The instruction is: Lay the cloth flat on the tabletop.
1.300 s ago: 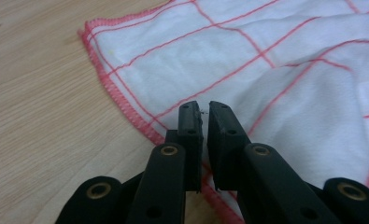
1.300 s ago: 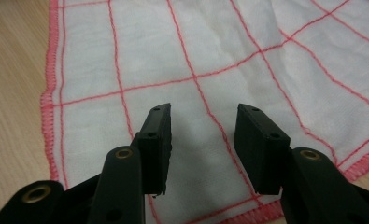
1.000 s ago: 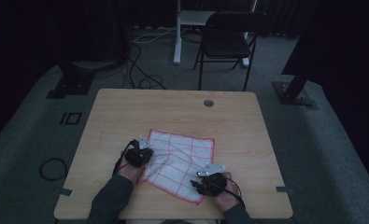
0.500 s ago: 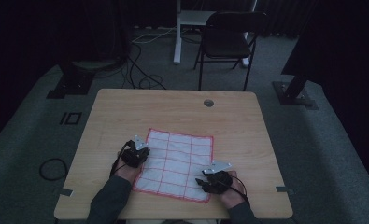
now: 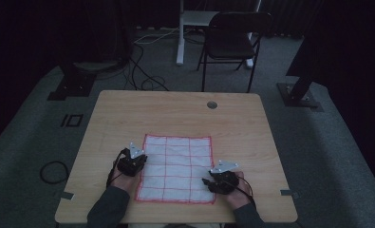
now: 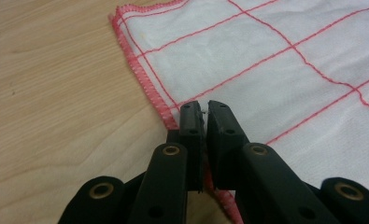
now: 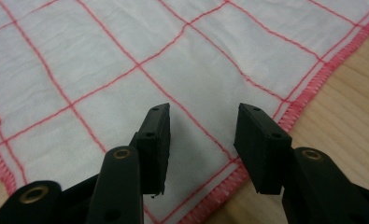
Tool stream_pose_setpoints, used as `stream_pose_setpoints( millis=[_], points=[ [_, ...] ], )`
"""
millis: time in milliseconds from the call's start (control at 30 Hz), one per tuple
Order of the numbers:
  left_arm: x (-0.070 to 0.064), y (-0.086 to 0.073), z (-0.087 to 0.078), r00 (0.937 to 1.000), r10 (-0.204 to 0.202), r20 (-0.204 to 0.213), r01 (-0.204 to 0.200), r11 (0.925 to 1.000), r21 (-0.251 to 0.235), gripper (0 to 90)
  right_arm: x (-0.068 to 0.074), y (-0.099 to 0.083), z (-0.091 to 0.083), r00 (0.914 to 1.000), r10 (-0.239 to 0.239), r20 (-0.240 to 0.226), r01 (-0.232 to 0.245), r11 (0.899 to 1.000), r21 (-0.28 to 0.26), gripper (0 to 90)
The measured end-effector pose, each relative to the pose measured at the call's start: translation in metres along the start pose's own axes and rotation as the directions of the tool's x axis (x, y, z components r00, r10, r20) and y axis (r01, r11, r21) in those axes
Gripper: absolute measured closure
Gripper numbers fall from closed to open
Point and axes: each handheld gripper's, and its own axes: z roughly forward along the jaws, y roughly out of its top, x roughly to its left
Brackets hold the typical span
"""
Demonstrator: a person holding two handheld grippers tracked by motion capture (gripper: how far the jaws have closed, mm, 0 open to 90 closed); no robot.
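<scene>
Item: white woven cloth with red grid lines and red stitched hem [image 5: 175, 168], spread flat on the light wood-grain bench [image 5: 175, 111], near-centre toward the person's edge; long axis runs from near edge to far edge. Left hand-held gripper [image 5: 140, 160] at the cloth's left hem, jaws nearly pressed together, pinching that hem [image 6: 173, 119] as its own view shows up close. Right hand-held gripper [image 5: 205, 181] at the near right corner, jaws spread above the cloth [image 7: 201, 116], hem stitching legible there.
</scene>
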Motion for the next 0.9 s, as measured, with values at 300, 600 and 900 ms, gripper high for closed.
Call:
stream_pose_setpoints(
  millis=[300, 600, 900],
  points=[
    [0.005, 0.007, 0.005, 0.9994, 0.014, -0.031, -0.013, 0.9998, 0.014, 82.5, -0.005, 0.005, 0.005, 0.9998, 0.016, 0.009, -0.016, 1.000, -0.009, 55.5],
    [0.013, 0.004, 0.004, 0.9981, -0.045, -0.041, 0.044, 0.9988, -0.022, 71.0, -0.012, 0.011, -0.003, 0.9979, 0.039, 0.052, -0.035, 0.996, -0.078, 51.5],
    [0.018, 0.002, -0.008, 0.9941, -0.101, -0.039, 0.099, 0.9941, -0.044, 67.6, -0.018, 0.019, -0.006, 0.9957, 0.054, 0.076, -0.045, 0.993, -0.111, 50.9]
  ],
)
